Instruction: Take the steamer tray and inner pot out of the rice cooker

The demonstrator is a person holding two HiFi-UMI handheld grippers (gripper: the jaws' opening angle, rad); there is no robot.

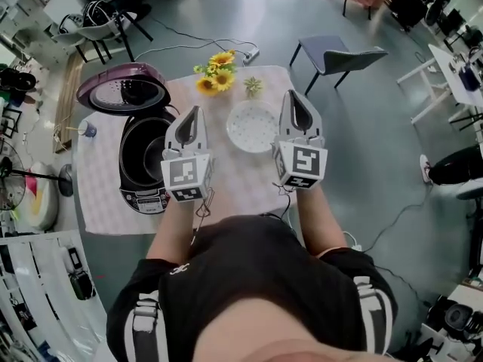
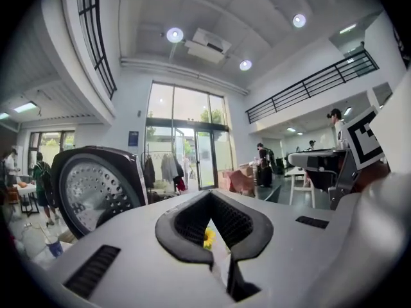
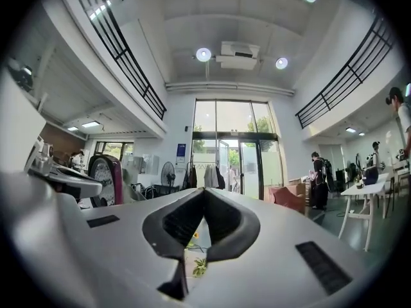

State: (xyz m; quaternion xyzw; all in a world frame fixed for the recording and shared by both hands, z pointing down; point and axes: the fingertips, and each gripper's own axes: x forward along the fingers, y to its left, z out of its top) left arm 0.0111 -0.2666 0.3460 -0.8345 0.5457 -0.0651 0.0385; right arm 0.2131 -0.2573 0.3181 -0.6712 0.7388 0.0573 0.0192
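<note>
The rice cooker [image 1: 142,193] stands open at the table's left, its purple lid [image 1: 124,87] tipped back. Its dark well [image 1: 143,153] shows, and I cannot tell whether the inner pot is in it. The white perforated steamer tray [image 1: 253,125] lies flat on the cloth to the cooker's right. My left gripper [image 1: 192,111] is held high over the cooker's right rim, shut and empty. My right gripper [image 1: 293,96] hovers high over the tray's right edge, also shut and empty. The left gripper [image 2: 209,194] looks level past the lid [image 2: 96,188]. The right gripper [image 3: 204,190] looks out into the hall.
Sunflowers [image 1: 216,70] and a small green plant [image 1: 253,85] sit at the table's far edge. A checked cloth [image 1: 102,194] covers the table. A grey chair [image 1: 332,55] stands beyond the far right corner. Cables run across the floor. People stand at desks [image 2: 314,159] in the hall.
</note>
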